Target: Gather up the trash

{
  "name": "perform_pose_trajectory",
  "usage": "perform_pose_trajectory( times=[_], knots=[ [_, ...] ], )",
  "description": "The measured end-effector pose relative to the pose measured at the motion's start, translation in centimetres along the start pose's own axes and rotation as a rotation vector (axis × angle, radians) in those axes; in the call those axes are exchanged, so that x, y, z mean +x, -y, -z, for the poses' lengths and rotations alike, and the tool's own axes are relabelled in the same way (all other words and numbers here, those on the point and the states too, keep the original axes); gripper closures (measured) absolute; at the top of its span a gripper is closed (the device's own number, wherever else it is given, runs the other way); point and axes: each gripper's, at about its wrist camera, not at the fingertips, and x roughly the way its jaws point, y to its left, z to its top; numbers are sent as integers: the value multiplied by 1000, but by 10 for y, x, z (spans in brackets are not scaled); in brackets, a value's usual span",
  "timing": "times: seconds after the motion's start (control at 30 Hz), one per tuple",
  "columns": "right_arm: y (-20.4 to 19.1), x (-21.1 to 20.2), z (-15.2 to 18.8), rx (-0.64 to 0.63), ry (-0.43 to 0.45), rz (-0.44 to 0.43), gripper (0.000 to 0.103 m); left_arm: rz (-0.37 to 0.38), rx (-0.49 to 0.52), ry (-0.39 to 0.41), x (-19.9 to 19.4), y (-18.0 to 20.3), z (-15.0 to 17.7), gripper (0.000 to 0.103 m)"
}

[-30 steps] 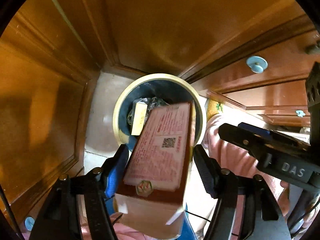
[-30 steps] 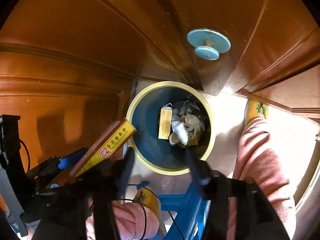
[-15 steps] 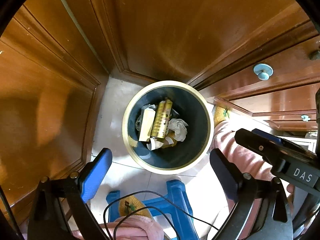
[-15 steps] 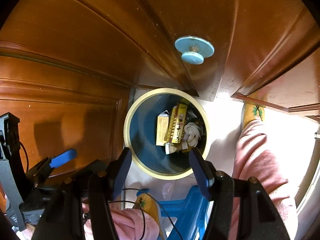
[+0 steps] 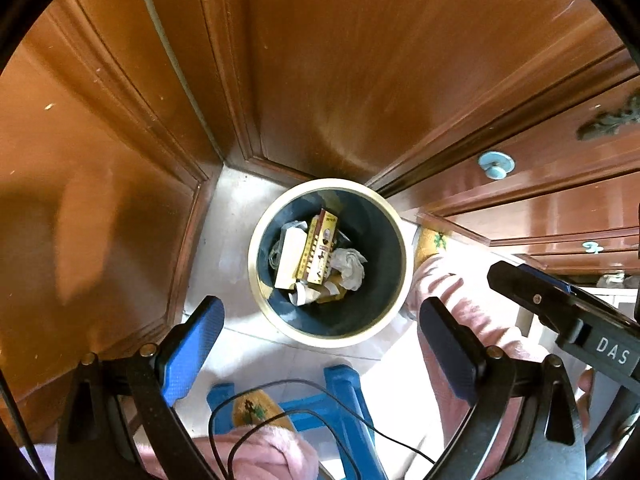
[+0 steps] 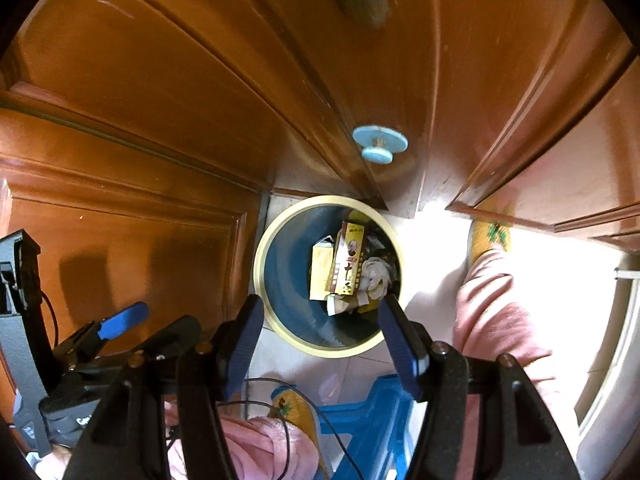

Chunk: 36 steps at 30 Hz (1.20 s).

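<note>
both our left gripper point(image 5: 320, 344) and right gripper point(image 6: 322, 332) hang wide open and empty above the round cream-rimmed blue bin point(image 5: 394, 236), box point(image 5: 318, 248) lengthwise inside.

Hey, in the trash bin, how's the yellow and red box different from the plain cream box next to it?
The yellow and red box carries printed text and a picture; the cream box looks nearly plain from the left wrist view. The yellow and red box lies on top of the pile, its edge over the cream box, which sits lower, nearer the bin wall. Both are long, narrow cartons lying roughly parallel inside the bin, beside crumpled paper.
</note>
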Motion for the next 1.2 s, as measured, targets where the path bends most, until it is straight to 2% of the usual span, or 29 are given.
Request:
perform_pose_trajectory(
  times=[0.17, 0.53, 0.83, 1.07, 1.2],
  knots=[
    [-13, -42, 5, -51, 69, 20, 43, 45, 1, 45, -39, 3, 4, 6],
    [-44, -139, 20, -154, 219, 36, 43, 31, 22, 195, -145, 15, 16, 6],
    [-62, -222, 22, -160, 328, -1, 43, -28, 54, 384, -246, 34, 20, 6],
    [-92, -287, 28, -203, 424, 8, 43, -42, 51, 504, -313, 47, 21, 6],
    [-103, -326, 28, -213, 477, 4, 43, -89, 70, 574, -346, 59, 22, 6]
  ],
)
